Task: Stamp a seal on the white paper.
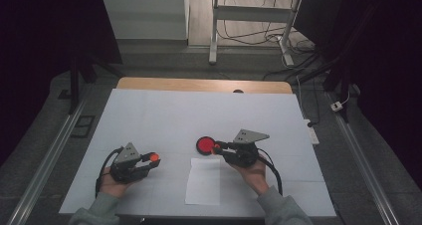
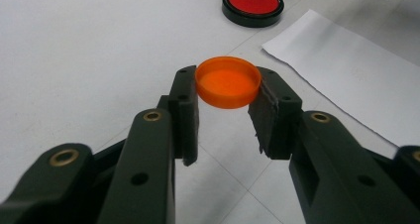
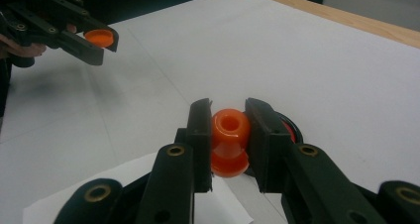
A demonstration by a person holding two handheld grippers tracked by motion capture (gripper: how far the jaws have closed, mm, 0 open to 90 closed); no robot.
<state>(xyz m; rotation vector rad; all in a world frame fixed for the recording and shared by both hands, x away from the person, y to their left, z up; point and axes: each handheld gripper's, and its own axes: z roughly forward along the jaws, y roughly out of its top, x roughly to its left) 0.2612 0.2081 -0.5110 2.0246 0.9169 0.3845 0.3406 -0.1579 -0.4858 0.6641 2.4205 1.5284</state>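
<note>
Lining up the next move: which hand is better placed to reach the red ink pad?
Right, probably. The right tongs, gripping the orange stamp, sit beside the ink pad; the left tongs hold the cap farther away.

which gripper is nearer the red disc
Right. The right gripper, shut on an orange stamp, sits right at the red disc; the left gripper, holding an orange cap, is farther left.

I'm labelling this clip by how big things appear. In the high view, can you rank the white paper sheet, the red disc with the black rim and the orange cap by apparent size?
1. white paper sheet, by far the largest.
2. red disc with the black rim.
3. orange cap, smallest, held in the left gripper and partly hidden by its fingers.
</note>
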